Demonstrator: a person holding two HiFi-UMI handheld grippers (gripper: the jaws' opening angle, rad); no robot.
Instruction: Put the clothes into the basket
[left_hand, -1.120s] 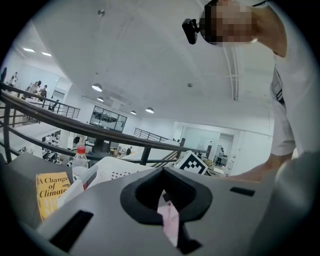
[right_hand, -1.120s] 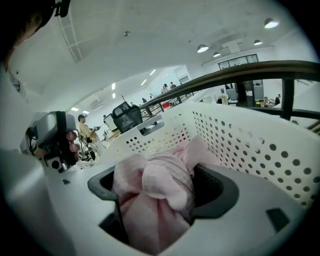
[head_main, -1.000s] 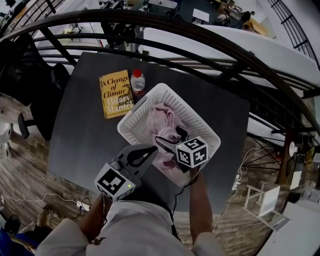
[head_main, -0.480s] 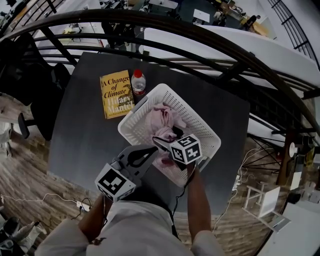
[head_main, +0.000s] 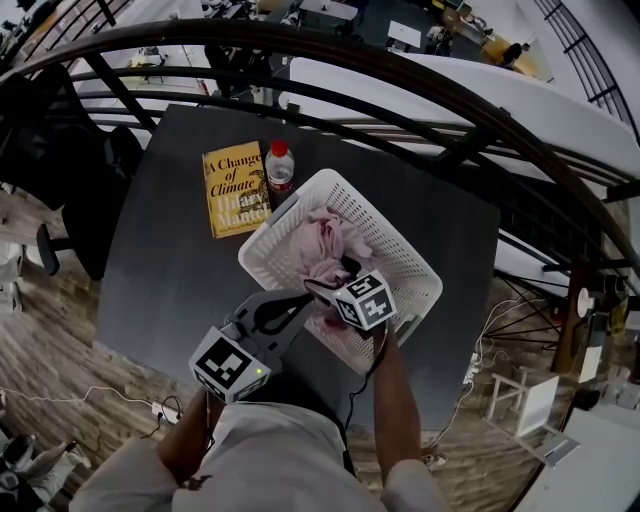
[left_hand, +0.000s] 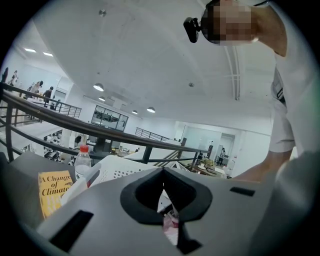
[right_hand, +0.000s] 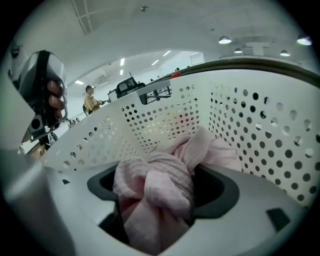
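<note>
From my station I see the dark table (head_main: 170, 250) carrying only the white perforated basket (head_main: 412, 262), a yellow book (head_main: 234, 188) and a water bottle (head_main: 280, 168). No clothing lies loose on the tabletop, so I judge the task nearly finished. The pink garment (head_main: 318, 238) is already inside the basket, heaped toward its middle, with one bunched end not yet let go. That end sits in my right gripper (head_main: 335, 278), which reaches down past the near rim. Its fingers (right_hand: 75, 200) are clamped on a thick wad of the cloth, which fills the gap between them and spills over both pads toward the far wall. My left gripper (head_main: 303, 298) hovers just at the near rim, jaws together on nothing. What remains, as I read it, is letting go and lifting clear.
</note>
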